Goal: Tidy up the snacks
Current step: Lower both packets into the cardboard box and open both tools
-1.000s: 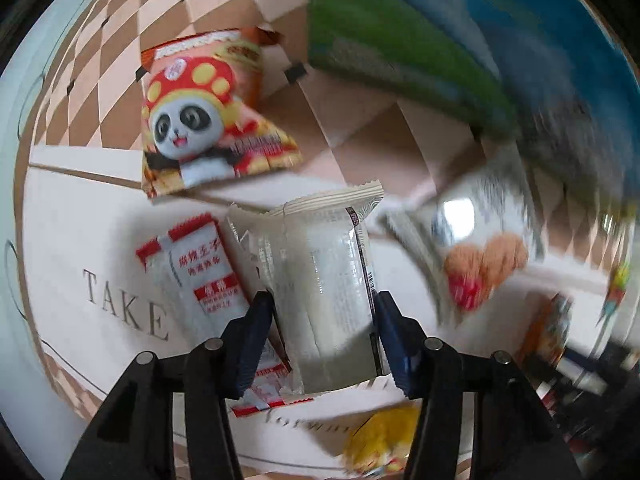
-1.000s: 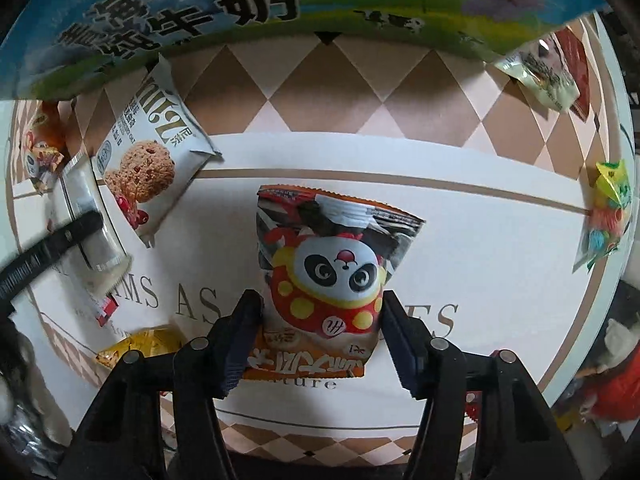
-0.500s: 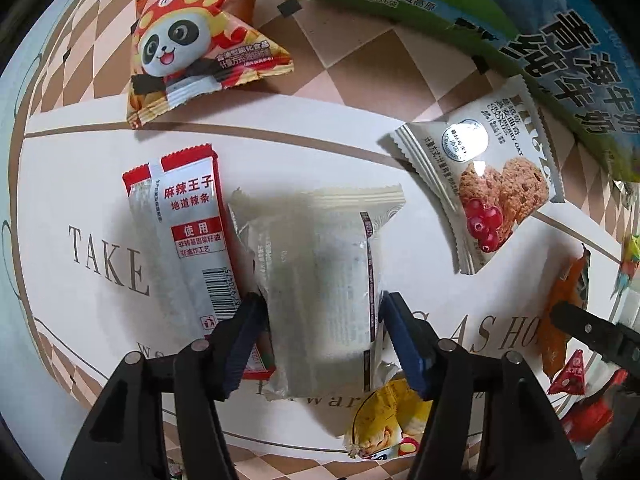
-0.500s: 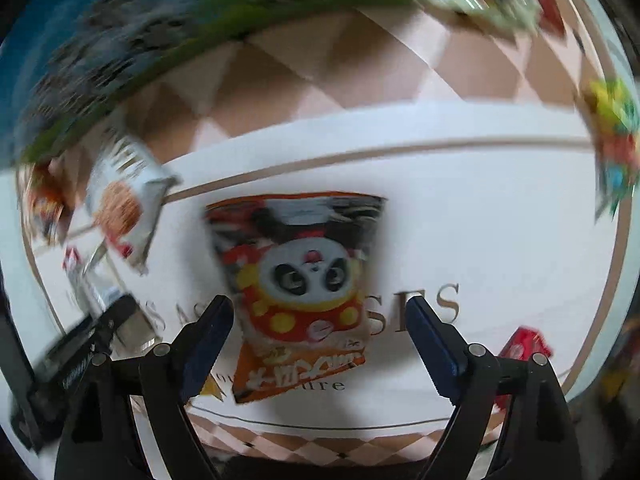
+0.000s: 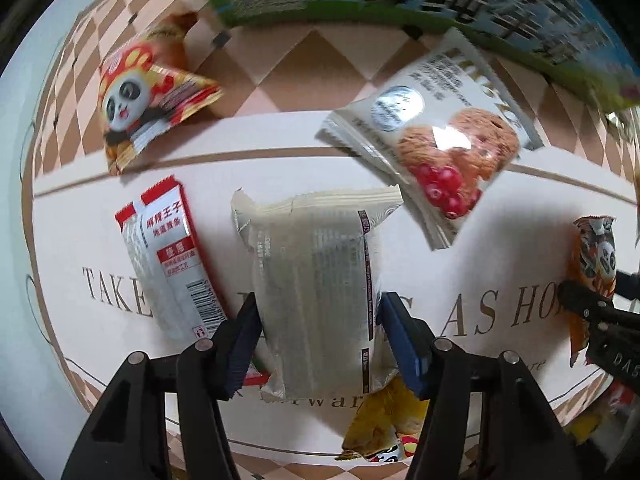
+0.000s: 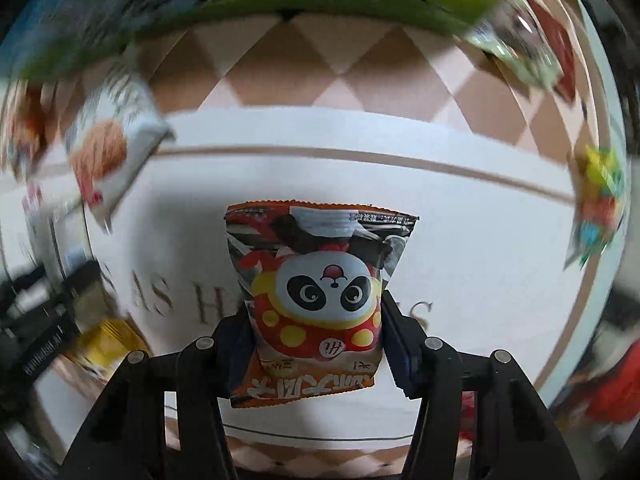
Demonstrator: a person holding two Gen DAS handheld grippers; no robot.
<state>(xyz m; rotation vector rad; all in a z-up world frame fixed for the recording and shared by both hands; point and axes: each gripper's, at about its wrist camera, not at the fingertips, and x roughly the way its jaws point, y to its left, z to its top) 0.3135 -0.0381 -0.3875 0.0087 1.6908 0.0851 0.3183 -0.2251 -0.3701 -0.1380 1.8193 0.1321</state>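
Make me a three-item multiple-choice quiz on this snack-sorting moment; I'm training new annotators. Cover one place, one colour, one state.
1. Where does the red-and-white strip packet lie relative to the pale translucent packet in the left wrist view?
A. to its left
B. to its right
C. underneath the cookie packet

2. What colour is the bottom band of the panda packet between the right gripper's pads?
A. blue
B. orange
C. green

3. What is the state of the left gripper?
A. wide open over bare cloth
B. closed on the pale translucent packet
C. closed on the cookie packet

Answers: 1 A, the strip lies left of it; 2 B, orange band shows; 3 B, both pads meet its sides.
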